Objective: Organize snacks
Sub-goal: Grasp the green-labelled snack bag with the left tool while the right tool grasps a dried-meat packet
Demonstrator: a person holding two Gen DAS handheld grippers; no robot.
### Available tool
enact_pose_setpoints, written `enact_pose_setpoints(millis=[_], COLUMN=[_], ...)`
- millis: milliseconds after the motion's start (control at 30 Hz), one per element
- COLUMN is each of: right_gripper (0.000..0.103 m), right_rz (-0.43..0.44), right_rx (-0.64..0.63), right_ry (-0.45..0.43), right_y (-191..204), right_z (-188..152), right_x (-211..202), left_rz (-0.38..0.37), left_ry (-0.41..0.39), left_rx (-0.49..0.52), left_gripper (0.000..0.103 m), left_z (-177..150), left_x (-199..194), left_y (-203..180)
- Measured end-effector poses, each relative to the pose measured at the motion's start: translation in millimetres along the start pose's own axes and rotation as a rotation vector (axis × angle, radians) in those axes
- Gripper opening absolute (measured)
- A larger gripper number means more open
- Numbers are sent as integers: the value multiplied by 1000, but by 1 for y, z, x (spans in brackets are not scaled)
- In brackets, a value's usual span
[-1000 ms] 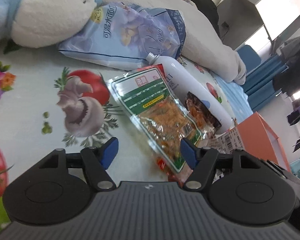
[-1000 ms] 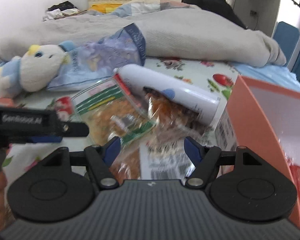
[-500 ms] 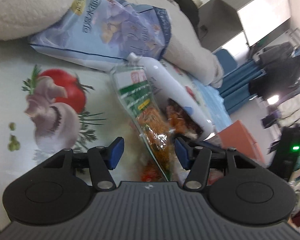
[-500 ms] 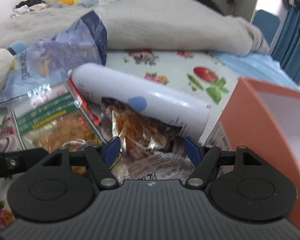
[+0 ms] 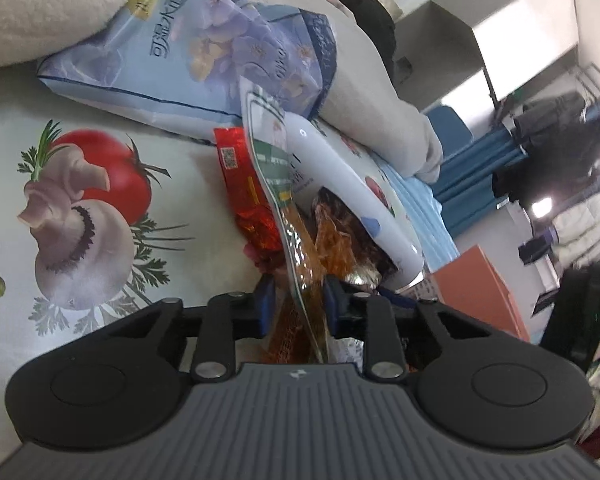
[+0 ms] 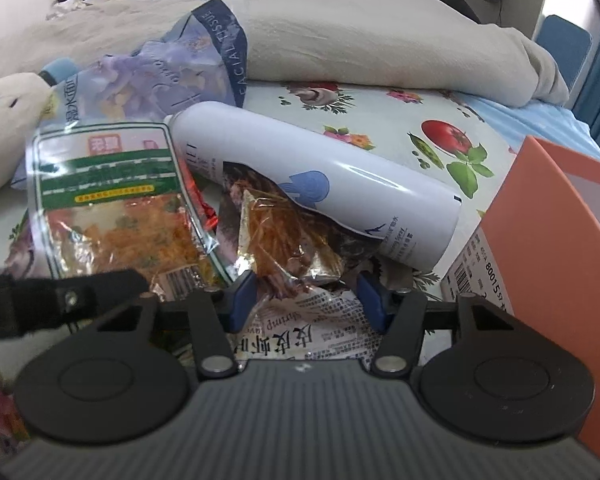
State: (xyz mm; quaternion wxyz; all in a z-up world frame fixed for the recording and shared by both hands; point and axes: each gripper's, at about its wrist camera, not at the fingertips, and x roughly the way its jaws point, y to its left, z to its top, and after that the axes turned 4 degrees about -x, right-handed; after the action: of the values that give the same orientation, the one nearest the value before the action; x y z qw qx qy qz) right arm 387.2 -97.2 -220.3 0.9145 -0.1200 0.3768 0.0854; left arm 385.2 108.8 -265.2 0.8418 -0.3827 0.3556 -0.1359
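While the left hand-held gripper (image 5: 296, 300) is clamped on the green-label snack bag (image 5: 278, 184), lifting it edge-up off the bed, the right hand-held gripper (image 6: 306, 294) sits spread around the shrimp snack packet (image 6: 304, 328), white spray can (image 6: 340, 188) leaning across it, orange box (image 6: 548, 236) just beside.

red snack packet (image 5: 247, 196) half hidden

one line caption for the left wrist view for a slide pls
Left gripper closing on a clear green-label snack bag, lifted edge-on beside a white spray can.
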Motion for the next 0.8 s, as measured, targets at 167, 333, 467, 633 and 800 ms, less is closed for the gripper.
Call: enact_pose_setpoints(millis=[167, 333, 467, 633, 800], right_gripper=[45, 42, 42, 42, 42], right_rz=[14, 20, 38, 48, 49], right_rx=[50, 69, 72, 59, 73], right_ry=[-15, -31, -42, -51, -44], right_y=[-5, -7, -7, -1, -1], right_z=[2, 3, 1, -1, -8], right_x=[-7, -19, -31, -45, -57], left_rz=[4, 16, 34, 76, 117], left_ry=[-31, -27, -30, -41, -44], left_rx=[32, 50, 61, 92, 126], left_gripper=[18, 17, 17, 17, 16], left_z=[-4, -2, -2, -8, -18], left_x=[0, -9, -21, -43, -68], left_y=[-9, -19, -28, -41, -49])
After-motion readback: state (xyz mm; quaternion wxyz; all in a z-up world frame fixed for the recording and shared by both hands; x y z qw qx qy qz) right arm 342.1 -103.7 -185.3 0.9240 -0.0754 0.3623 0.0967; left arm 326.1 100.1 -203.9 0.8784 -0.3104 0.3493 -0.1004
